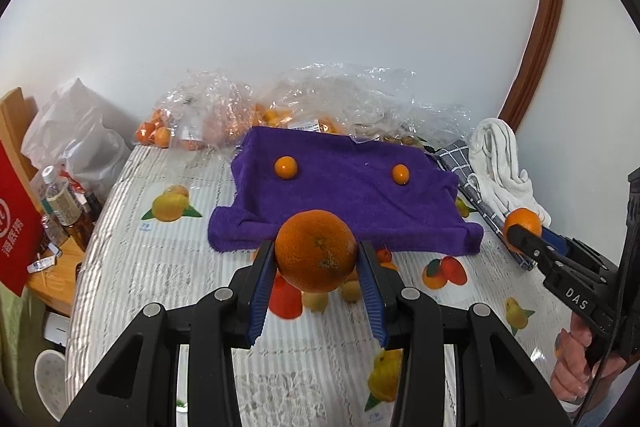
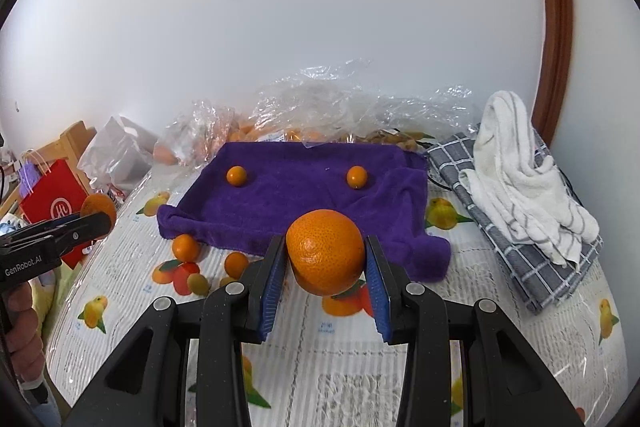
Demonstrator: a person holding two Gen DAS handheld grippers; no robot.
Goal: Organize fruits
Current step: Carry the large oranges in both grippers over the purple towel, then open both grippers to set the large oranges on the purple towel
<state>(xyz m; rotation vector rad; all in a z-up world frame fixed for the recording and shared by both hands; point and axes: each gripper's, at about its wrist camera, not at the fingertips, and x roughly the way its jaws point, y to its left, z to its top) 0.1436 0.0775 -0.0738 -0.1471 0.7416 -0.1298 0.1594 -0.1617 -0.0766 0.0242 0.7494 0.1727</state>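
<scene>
Visibly, "DAS" on right gripper (image 1: 520,229), "GenRobot.AI" on left gripper (image 2: 98,217)

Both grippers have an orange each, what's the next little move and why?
Probably carry the left hand-held gripper forward and set its orange on the purple towel. Two small fruits already sit there, spaced apart, with bare towel in front. The right hand-held gripper can follow with its orange.

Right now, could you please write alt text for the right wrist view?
The right gripper holds an orange above a fruit-print tablecloth. Behind it, two small oranges sit on a purple towel; the left gripper holds another orange at the left edge.
</scene>
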